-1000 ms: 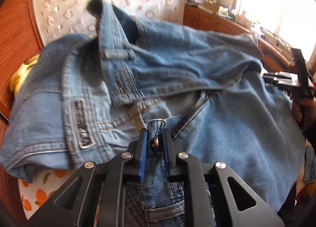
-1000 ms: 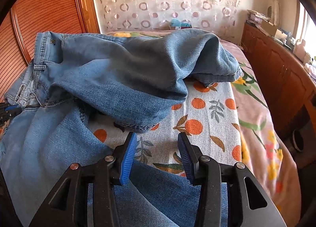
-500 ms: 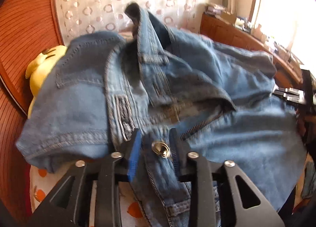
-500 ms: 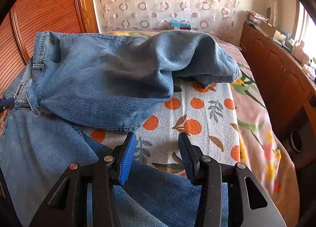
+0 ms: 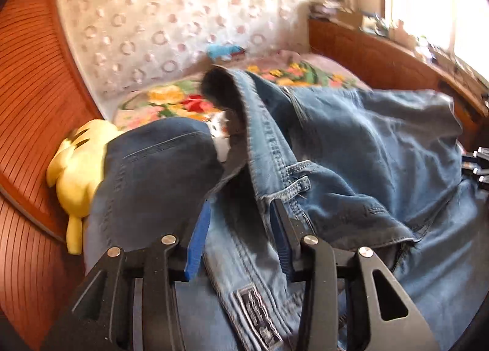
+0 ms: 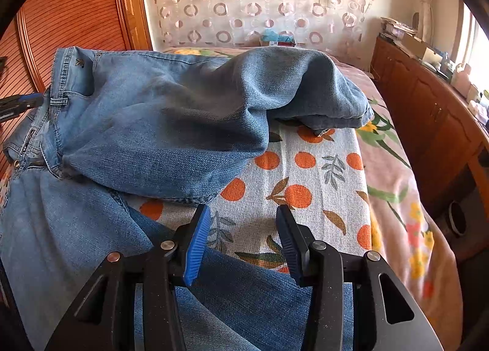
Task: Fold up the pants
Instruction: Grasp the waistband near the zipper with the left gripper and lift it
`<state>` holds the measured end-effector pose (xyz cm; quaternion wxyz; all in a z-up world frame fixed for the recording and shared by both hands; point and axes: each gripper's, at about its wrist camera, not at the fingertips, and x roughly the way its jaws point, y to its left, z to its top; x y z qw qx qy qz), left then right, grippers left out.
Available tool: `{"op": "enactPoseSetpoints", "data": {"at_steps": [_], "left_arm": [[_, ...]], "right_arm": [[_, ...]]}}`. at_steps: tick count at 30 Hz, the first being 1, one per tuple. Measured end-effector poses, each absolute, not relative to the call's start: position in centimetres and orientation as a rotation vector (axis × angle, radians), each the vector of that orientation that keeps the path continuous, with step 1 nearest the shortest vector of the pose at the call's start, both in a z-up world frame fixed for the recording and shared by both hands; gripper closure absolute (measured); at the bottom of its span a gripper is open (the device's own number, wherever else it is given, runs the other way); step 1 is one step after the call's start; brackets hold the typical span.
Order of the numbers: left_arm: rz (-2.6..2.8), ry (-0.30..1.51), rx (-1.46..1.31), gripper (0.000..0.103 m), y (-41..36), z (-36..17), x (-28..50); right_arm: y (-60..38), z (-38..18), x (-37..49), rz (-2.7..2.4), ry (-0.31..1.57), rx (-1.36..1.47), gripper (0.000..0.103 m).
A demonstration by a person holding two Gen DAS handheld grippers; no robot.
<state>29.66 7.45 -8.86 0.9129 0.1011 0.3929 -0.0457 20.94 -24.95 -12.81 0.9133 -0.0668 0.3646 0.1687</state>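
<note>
Let go of the buttoned waistband: left gripper (image 5: 240, 233) fingers just spread, pulled back over jeans (image 6: 159, 125) heaped on the bed (image 6: 308, 173) (right gripper (image 6: 243, 242) fingers apart, empty). Regrasp likely next.

The jeans (image 6: 159, 125) are faded blue denim (darker in the shadowed folds). The cloth (image 6: 308, 167) under them is pale, printed with oranges and leaves. A yellow, possibly plush, toy (image 5: 79, 167) looks blurred. The gripper pads (image 6: 197, 247) are blue.
</note>
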Motion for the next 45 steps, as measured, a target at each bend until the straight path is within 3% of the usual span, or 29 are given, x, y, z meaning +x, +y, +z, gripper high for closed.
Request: {"op": "enactPoseSetpoints", "data": {"at_steps": [5, 9, 12, 20, 25, 33, 45], "left_arm": [[-0.043, 0.774, 0.232, 0.062, 8.2, -7.9, 31.5], [0.029, 0.758, 0.223, 0.075, 10.0, -7.5, 32.8], [0.065, 0.793, 0.167, 0.077, 11.7, -8.2, 33.4], [0.025, 0.744, 0.095, 0.074, 11.5, -7.8, 30.7], [-0.103, 0.739, -0.004, 0.061, 9.7, -7.9, 27.9], [-0.133, 0.836, 0.12, 0.061, 5.5, -11.5, 27.3], [-0.207, 0.832, -0.009, 0.062, 6.0, -11.5, 30.2]], "right_arm": [[-24.9, -12.8, 20.9, 0.348, 0.751, -0.137, 0.056], [-24.9, -12.8, 20.9, 0.347, 0.751, -0.138, 0.056], [-24.9, -12.8, 20.9, 0.348, 0.751, -0.137, 0.056], [-24.9, -12.8, 20.9, 0.346, 0.751, -0.138, 0.056], [-24.9, -12.8, 20.8, 0.346, 0.75, -0.142, 0.056], [-24.9, -12.8, 20.8, 0.346, 0.75, -0.142, 0.056], [-25.6, -12.8, 21.0, 0.349, 0.749, -0.119, 0.056]]}}
